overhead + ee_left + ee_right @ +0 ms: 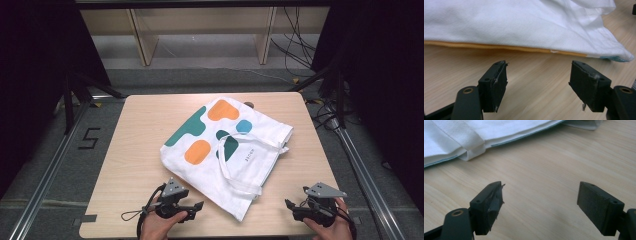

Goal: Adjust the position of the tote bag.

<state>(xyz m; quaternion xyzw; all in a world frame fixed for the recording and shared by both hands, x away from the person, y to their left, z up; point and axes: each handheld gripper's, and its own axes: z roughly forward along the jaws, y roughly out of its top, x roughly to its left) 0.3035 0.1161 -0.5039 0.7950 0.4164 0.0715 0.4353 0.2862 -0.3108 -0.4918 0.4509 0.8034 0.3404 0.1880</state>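
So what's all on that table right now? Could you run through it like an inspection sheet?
Surface: light wooden table, bare around the bag.
Job's things: white tote bag with green, orange and blue blobs, lying flat and askew, its handles toward the person.
Clutter: a small dark round thing at the far edge behind the bag, too small to identify.
Grippers: left hand-held gripper open, close to the bag's edge, nothing between the jaws; right hand-held gripper open over bare wood, apart from the bag.
Cables: a black cable loops from the left gripper; more cables lie on the floor beyond.
Surroundings: wooden shelving behind, dark curtains at both sides.
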